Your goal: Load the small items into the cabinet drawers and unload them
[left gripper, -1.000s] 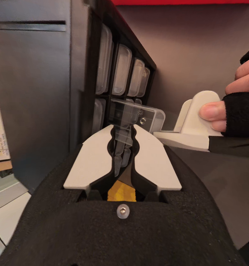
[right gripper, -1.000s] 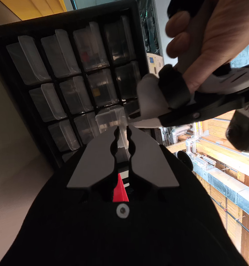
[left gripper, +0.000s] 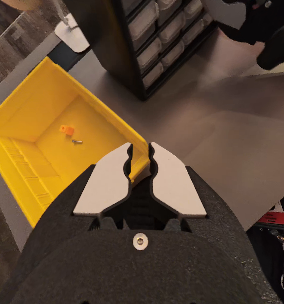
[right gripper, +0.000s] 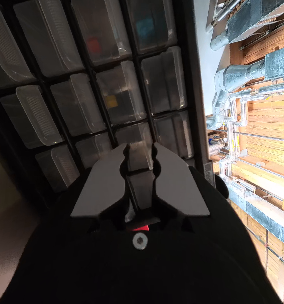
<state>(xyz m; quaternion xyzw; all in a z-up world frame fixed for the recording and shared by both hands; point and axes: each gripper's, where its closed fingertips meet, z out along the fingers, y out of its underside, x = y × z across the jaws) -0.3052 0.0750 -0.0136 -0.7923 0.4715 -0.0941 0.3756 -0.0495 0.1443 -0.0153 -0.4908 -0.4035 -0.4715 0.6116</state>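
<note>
The black cabinet (left gripper: 121,57) with clear drawers (left gripper: 147,51) stands at the back of the grey table (left gripper: 203,123). My left gripper (left gripper: 140,145) is a little open and empty, above the near corner of a yellow bin (left gripper: 31,102). An orange piece (left gripper: 67,130) and a small screw (left gripper: 77,141) lie in the bin. My right gripper (right gripper: 140,144) is open close to the cabinet front (right gripper: 195,98). The front tab of one shut drawer (right gripper: 141,156) lies between its fingertips; I cannot tell if they touch it. Other drawers hold a red (right gripper: 92,44), a blue (right gripper: 144,28) and a yellow item (right gripper: 111,101).
A white flat base (left gripper: 72,37) sits left of the cabinet. The dark, blurred shape of the other gripper and hand (left gripper: 272,41) is at the upper right. The table's edge (left gripper: 253,213) runs at the lower right. Ducts and pipes (right gripper: 236,79) show beyond the cabinet. One gripper's finger ends stand about 25 centimeters off the other's. My left gripper is the nearer one to the orange piece (left gripper: 67,130): about 25 centimeters, against 35 centimeters.
My left gripper let go of the pulled-out drawer and swung away to the yellow bin. The drawer is now shut. My right gripper opened wider and moved closer to the cabinet.
</note>
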